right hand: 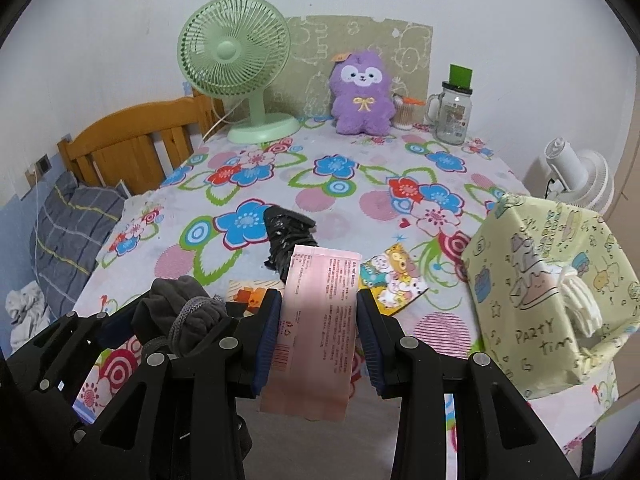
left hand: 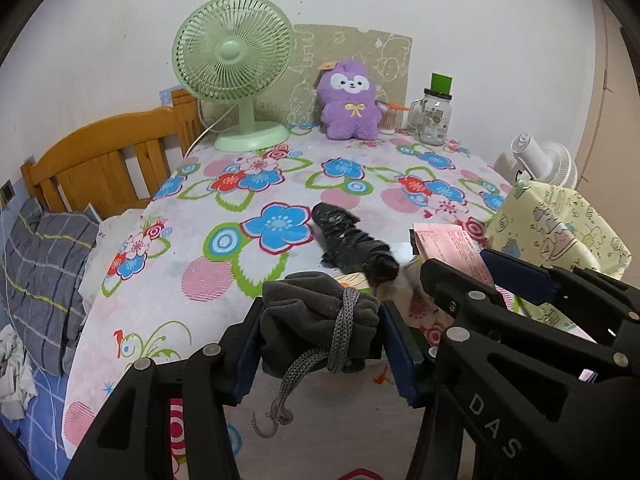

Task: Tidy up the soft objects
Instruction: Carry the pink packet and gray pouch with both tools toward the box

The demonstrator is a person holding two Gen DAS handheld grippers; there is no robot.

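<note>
My left gripper (left hand: 320, 344) is shut on a dark grey cloth bundle (left hand: 316, 320) tied with a grey cord, held above the near edge of the floral table (left hand: 224, 264). The same bundle (right hand: 180, 316) shows at the lower left of the right wrist view. My right gripper (right hand: 318, 328) is shut on a pink soft packet (right hand: 316, 328) with printed text, held upright. That packet (left hand: 452, 248) appears at the right of the left wrist view. A crumpled black bag (left hand: 352, 244) lies on the table beyond both grippers. A purple plush toy (left hand: 350, 102) sits at the back.
A green desk fan (left hand: 236, 68) and a glass jar (left hand: 434, 114) with a green lid stand at the back. A yellow tissue box cover (right hand: 552, 292) stands at the right. Small cartoon packets (right hand: 394, 280) lie on the table. A wooden bed head (left hand: 104, 164) is at the left.
</note>
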